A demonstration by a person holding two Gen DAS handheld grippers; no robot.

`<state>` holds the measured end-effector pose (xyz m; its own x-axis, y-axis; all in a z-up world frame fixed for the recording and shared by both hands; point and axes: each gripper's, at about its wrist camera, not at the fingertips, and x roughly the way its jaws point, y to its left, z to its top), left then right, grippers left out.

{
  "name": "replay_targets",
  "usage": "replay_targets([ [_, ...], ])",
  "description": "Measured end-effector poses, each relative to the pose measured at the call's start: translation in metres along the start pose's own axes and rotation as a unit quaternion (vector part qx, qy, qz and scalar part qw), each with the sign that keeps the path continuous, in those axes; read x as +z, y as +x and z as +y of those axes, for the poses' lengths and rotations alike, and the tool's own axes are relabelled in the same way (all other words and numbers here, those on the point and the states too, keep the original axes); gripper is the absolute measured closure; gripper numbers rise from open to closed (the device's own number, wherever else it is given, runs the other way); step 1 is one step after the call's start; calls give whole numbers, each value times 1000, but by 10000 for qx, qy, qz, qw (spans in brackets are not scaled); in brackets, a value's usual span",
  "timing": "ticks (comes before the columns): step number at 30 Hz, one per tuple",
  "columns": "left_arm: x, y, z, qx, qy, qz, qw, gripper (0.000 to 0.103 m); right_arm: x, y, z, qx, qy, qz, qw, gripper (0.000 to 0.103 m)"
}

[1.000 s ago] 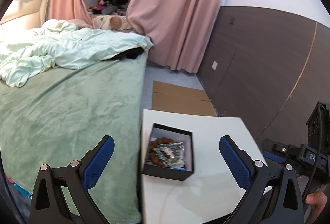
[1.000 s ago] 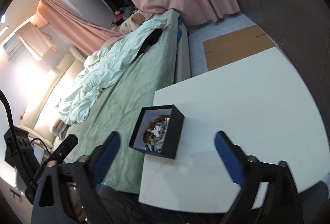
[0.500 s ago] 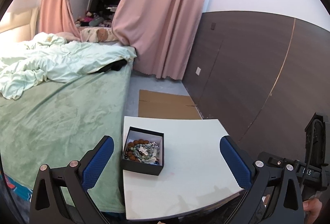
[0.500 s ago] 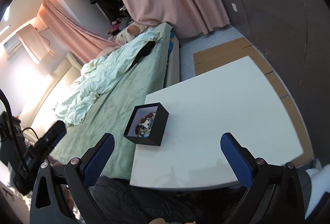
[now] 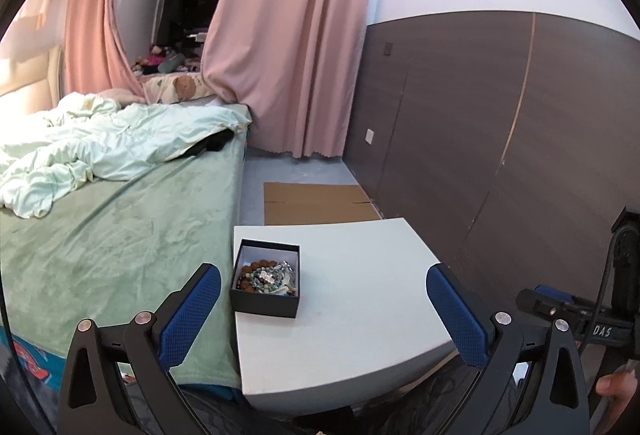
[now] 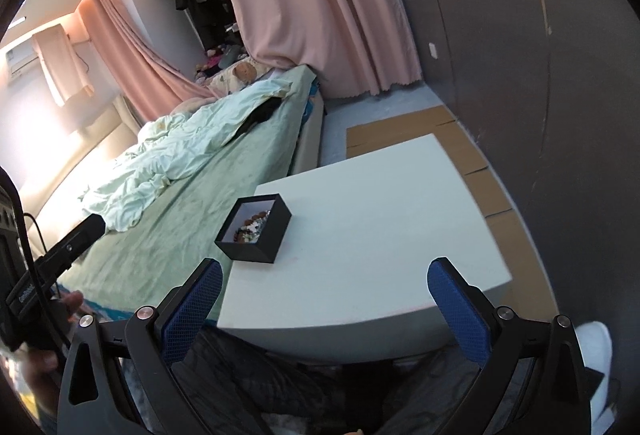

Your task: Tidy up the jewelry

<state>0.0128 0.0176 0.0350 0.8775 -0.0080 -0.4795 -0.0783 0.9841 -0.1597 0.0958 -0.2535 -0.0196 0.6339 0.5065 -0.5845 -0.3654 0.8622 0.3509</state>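
We've got both claws, left gripper and right gripper, spread wide and empty above the white table, all the jewelry piled in the black box by the bed-side edge, so it fits either a finished tidy or a pile awaiting sorting.

White table, matte top; black open box of jewelry at 9 o'clock edge, bedside
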Motion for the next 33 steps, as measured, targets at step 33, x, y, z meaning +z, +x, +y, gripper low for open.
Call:
replay_targets([
  [33, -16, -41, -25, -237, 334, 13, 9992, 0, -32, -43, 0, -93, -128, -143, 9998, 0],
])
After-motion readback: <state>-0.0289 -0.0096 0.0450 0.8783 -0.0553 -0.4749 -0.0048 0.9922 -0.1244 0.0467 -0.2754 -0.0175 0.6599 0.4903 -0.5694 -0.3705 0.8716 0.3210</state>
